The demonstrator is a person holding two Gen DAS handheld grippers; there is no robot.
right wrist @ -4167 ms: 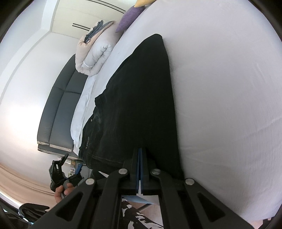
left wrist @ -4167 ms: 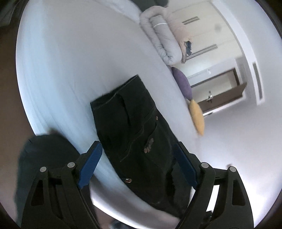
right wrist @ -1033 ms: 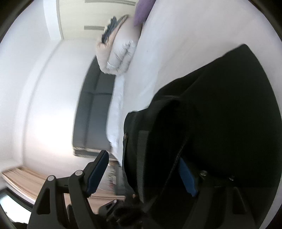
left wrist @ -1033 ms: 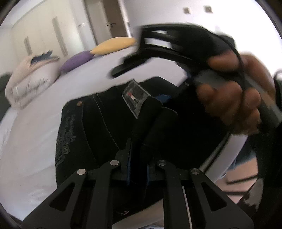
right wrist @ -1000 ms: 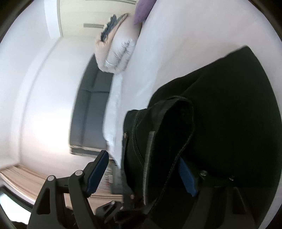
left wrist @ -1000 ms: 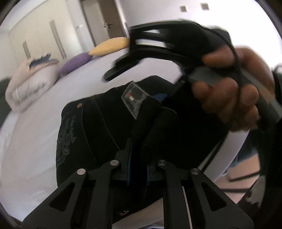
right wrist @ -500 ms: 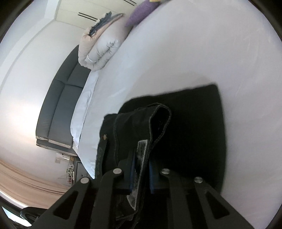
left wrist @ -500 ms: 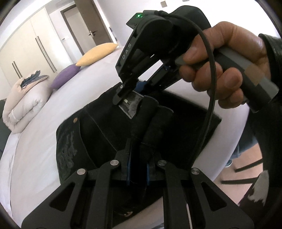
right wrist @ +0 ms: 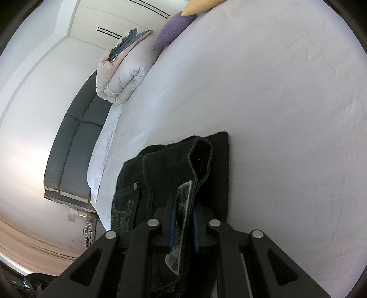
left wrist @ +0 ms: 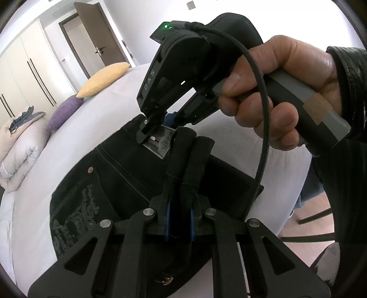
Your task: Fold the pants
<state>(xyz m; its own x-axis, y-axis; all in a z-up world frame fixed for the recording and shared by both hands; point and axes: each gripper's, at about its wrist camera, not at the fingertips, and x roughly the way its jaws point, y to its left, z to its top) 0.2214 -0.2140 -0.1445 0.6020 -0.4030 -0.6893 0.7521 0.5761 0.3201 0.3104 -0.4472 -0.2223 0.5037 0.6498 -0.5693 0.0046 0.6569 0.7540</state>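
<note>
Black pants (left wrist: 110, 183) lie doubled over on the white bed (left wrist: 29, 206), embroidered back pocket facing up. My left gripper (left wrist: 179, 220) is shut on a raised fold of their black fabric. A hand (left wrist: 275, 91) holds my right gripper (left wrist: 160, 130) just beyond it, shut on the waistband by the grey label patch (left wrist: 158, 144). In the right wrist view the right gripper (right wrist: 183, 227) pinches that patch (right wrist: 181, 220) and the waistband, which stands up in a loop above the pants (right wrist: 215, 160). Both held parts are lifted a little off the lower layer.
A rolled duvet (right wrist: 121, 75), a purple pillow (right wrist: 174, 29) and a yellow pillow (right wrist: 201, 5) line the bed's far side. A grey padded headboard (right wrist: 71, 155) is at the left. White sheet (right wrist: 275, 114) spreads to the right of the pants. A brown door (left wrist: 96, 43) stands open beyond.
My right gripper went from open to shut on the waistband. Both grippers then carried the waistband across the bed, away from its edge. The left grip is unchanged.
</note>
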